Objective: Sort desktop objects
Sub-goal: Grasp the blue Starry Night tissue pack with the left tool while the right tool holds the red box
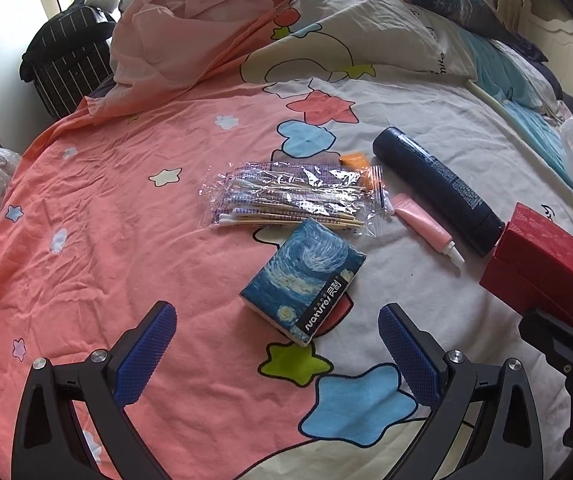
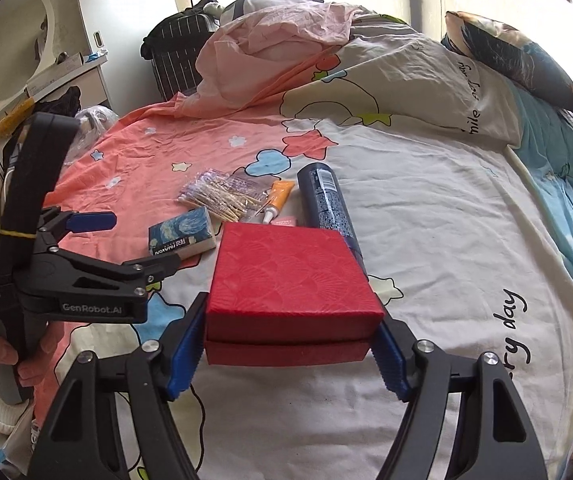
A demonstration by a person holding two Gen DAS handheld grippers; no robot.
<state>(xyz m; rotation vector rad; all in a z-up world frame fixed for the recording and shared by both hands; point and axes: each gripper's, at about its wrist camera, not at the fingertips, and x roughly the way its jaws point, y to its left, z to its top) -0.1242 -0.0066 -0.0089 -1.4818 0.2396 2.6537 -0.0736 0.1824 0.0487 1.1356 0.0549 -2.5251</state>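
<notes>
Bedding of wrinkled cotton covers the bed (image 1: 106,220), printed salmon pink on one side and off-white on the other, with cartoon stars and clouds in blue, green and pink.

A red box (image 2: 286,280), square and flat with a faint embossed fan pattern on its lid, sits clamped between the blue ribbed fingers (image 2: 184,354) of the right gripper (image 2: 286,356), one finger pressed to each side wall. A seam between lid and base runs round its front face. Whether it rests on the sheet or is lifted clear cannot be told.

The left gripper (image 1: 276,354) hovers over the bed with its fingers (image 1: 146,354) spread wide and nothing between them. Just ahead of it lies a small rectangular tissue pack (image 1: 304,282), glossy, printed with a swirling blue night-sky painting. Beyond that is a crinkled clear plastic bag of cotton swabs (image 1: 286,200) with pale wooden sticks. Beside the bag lie a soft pink tube (image 1: 426,226) with a white nozzle, a small orange tube (image 2: 278,196), and a long dark-blue cylindrical bottle (image 1: 438,188) on its side, its far end near the red box.

A heap of crumpled pink fabric (image 1: 206,20) rises at the far edge.
</notes>
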